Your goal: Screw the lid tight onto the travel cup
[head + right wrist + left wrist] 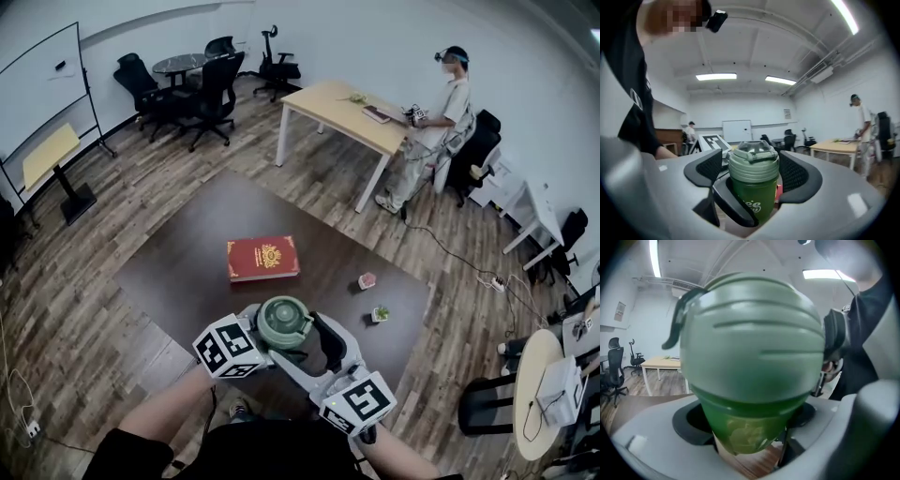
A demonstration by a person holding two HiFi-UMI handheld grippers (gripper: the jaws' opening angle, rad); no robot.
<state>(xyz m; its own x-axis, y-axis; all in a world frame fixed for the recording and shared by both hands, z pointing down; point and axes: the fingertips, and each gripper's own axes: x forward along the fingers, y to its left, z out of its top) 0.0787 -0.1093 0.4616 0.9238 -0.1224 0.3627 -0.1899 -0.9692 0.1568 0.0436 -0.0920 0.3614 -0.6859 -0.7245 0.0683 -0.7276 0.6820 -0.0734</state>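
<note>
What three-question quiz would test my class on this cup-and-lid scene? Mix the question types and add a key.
1. True or false: the travel cup stands on the dark table.
2. Which lies on that table? A) red book B) laptop C) plate
3. Which gripper's jaws flank the lid?
Key: 1 false, both grippers hold it up off the table; 2 A; 3 the right gripper, while the left gripper clamps the cup's green body.
</note>
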